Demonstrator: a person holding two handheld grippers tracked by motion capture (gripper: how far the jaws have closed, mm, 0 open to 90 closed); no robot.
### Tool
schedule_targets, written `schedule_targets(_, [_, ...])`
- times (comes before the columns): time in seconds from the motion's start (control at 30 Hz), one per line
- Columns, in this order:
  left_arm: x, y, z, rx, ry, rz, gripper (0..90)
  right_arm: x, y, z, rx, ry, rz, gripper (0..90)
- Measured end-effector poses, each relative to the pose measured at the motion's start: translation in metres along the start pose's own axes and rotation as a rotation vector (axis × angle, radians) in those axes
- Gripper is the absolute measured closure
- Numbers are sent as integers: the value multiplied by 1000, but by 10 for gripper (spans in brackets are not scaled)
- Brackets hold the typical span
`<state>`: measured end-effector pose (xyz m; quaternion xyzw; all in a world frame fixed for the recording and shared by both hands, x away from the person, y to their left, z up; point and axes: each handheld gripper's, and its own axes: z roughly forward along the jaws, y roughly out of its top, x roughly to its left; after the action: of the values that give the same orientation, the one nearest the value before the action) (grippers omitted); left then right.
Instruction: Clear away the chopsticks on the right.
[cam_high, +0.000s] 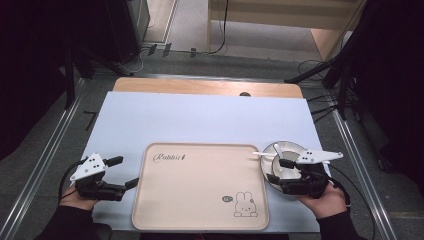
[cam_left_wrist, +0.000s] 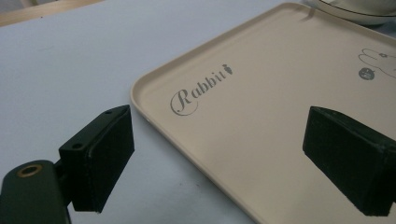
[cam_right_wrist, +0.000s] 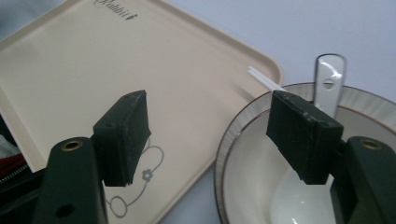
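High view overhead; 2 gripper views close, sharing tray (cam_high: 200, 187).

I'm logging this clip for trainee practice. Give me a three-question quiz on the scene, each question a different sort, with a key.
1. True or false: the bowl sits on the tray.
2. Multiple choice: what lies in the bowl? A) a fork B) a white spoon C) a cup
3. Fill in: the left gripper is ____, with nothing between its fingers.

Key
1. False; it stands on the table, right of the tray.
2. B
3. open; the right gripper over the bowl is open too.
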<state>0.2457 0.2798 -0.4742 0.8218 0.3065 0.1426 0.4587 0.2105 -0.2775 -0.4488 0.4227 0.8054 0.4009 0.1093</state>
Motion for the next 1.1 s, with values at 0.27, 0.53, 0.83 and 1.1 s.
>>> schedule_targets(0.27, [0, 0, 0, -6, 7, 1, 91, -19, 6, -8, -3, -41, 41, 333])
schedule_targets(0.53, [0, -1, 0, -6, 8, 2, 91, -39, 10, -11, -13, -83, 34, 405])
schedule_targets(0.83, [0, 0, -3, -25, 22, 7, 91, -72, 3, -10, -6, -137, 115, 630])
schedule_targets(1.1, [0, 0, -2, -8, 17, 13, 91, -104, -9, -18, -15, -187, 171, 900])
